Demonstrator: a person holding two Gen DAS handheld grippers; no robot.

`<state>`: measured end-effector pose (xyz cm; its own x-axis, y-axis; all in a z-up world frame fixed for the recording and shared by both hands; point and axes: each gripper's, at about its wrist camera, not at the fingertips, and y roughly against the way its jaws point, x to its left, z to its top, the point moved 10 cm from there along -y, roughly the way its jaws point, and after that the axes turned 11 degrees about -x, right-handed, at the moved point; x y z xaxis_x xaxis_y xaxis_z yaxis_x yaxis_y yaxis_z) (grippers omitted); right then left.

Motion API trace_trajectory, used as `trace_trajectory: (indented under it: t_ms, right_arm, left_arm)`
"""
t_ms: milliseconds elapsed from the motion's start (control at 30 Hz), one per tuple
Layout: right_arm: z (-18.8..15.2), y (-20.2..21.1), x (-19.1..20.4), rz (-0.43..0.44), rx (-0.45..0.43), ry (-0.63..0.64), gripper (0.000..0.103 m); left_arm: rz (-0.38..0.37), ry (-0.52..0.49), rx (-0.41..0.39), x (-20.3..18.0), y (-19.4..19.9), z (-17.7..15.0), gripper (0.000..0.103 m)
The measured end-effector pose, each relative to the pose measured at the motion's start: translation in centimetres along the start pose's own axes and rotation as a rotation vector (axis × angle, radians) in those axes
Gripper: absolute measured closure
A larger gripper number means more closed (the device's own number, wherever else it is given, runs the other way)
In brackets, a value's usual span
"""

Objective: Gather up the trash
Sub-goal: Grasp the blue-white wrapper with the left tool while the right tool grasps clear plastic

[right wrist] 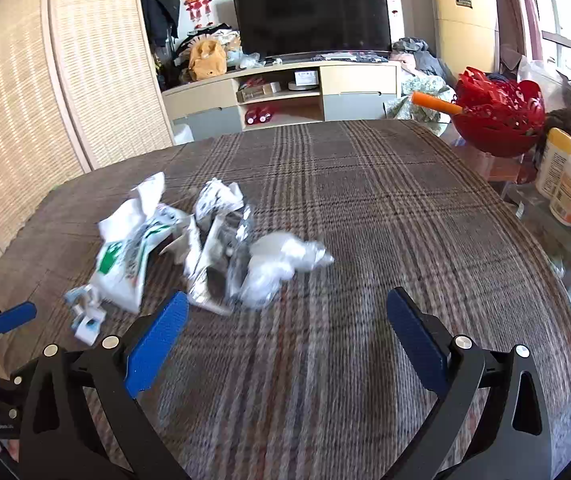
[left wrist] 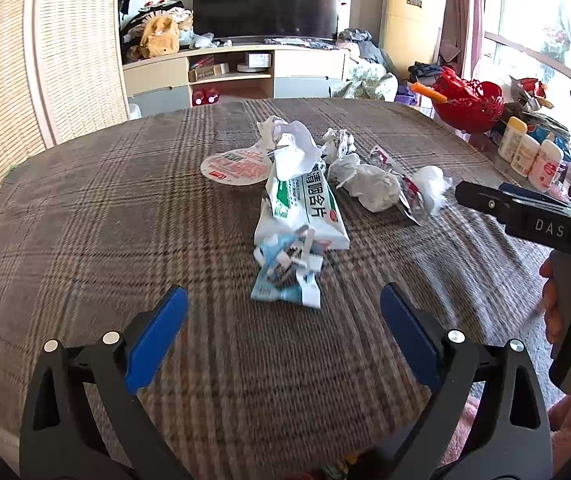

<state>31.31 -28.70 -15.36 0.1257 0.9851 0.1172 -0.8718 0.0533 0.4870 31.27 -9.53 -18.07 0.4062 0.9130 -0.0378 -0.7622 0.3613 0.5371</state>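
red basket (right wrist: 501,120) beside bench (right wrist: 365,200): contents unclear | left tool (left wrist: 283,320): spread wide, empty; right tool (right wrist: 287,328): likewise | crumpled wrappers (left wrist: 305,200) ahead

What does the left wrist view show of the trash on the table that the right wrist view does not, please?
Only the left wrist view shows the round red-printed lid behind the pile and the readable print on the green-and-white packet. Only the right wrist view shows the bare plaid cloth right of the pile, between the crumpled plastic wrap and the bottles. Both show the torn blue-and-white wrapper nearest the cameras, the plaid tablecloth and open, empty jaws.
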Motion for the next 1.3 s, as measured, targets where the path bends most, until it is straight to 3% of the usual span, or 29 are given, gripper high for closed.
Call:
trace_trajectory:
  t_ms: [100, 200, 600, 800, 867, 967, 1300]
  right_arm:
    - [0.5, -1.0, -0.6, -0.006, -0.003, -0.015, 0.003]
    - [1.0, -2.0, -1.2, -0.003, 0.001, -0.039, 0.003]
    - [0.7, -5.4, -0.6, -0.007, 0.064, -0.006, 0.024]
    - [0.3, -6.0, 0.0, 0.014, 0.098, 0.005, 0.048]
    - [0.4, -5.7, 0.5, 0.028, 0.091, 0.013, 0.064]
    - [0.5, -4.8, 1.2, 0.042, 0.077, 0.020, 0.073]
    - [0.1, 0.3, 2.1, 0.078, 0.031, 0.041, 0.078]
  left_arm:
    - [-0.002, -0.003, 0.020, 0.2, -1.4, 0.0, 0.015]
    - [-0.012, 0.000, 0.041, 0.4, -2.5, -0.2, 0.025]
    - [-0.034, -0.031, 0.063, 0.4, -4.2, -0.2, 0.057]
    - [-0.034, -0.057, 0.059, 0.4, -4.1, -0.2, 0.079]
    - [-0.042, -0.058, 0.057, 0.4, -3.8, -0.2, 0.085]
    - [-0.055, -0.049, 0.052, 0.4, -3.1, -0.4, 0.086]
    - [-0.072, -0.037, 0.042, -0.7, 0.5, -1.7, 0.087]
